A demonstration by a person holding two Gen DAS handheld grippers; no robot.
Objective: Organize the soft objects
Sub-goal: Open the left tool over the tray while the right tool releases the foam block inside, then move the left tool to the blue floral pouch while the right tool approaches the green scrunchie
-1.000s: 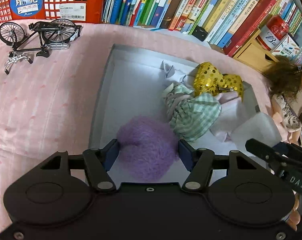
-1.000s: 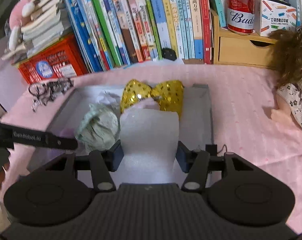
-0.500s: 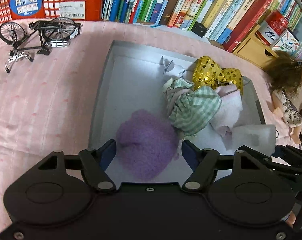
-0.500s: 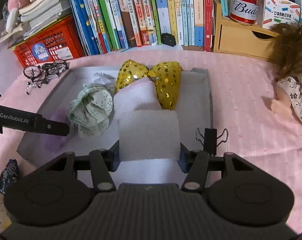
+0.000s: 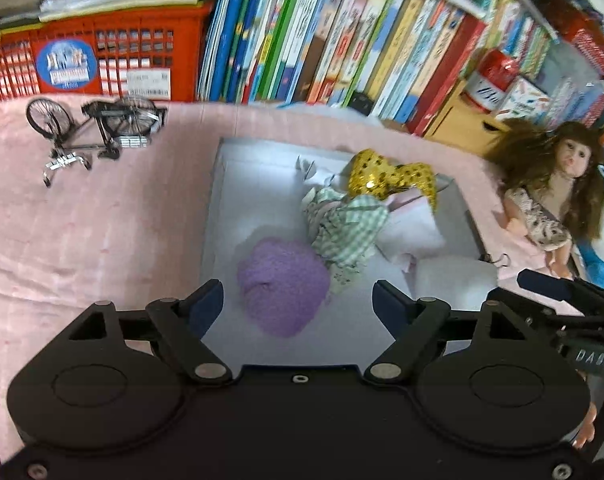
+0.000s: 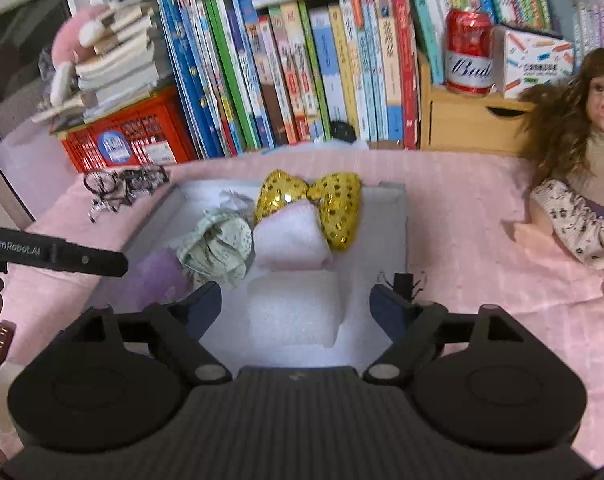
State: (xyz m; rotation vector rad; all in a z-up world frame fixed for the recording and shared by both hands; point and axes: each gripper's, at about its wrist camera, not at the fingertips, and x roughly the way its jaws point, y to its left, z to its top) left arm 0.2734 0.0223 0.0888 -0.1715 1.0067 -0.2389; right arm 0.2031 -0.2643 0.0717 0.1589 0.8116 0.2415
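Left wrist view looks steeply down past the left gripper (image 5: 298,300), whose jaws are opening with nothing pinched, the purple fluffy ball (image 5: 282,286) lying free between them near the front edge of the grey tray (image 5: 214,216). Right wrist view shows the right gripper (image 6: 296,304) tilted down too, its jaws opening clear of the white foam block (image 6: 296,312) at the tray's front right corner. Green checked cloth (image 5: 347,228), pink towel (image 6: 292,242) and gold sequin bow (image 6: 309,204) crowd the tray's back right on a pink tablecloth (image 5: 94,220), with books (image 6: 294,72) along the back edge.
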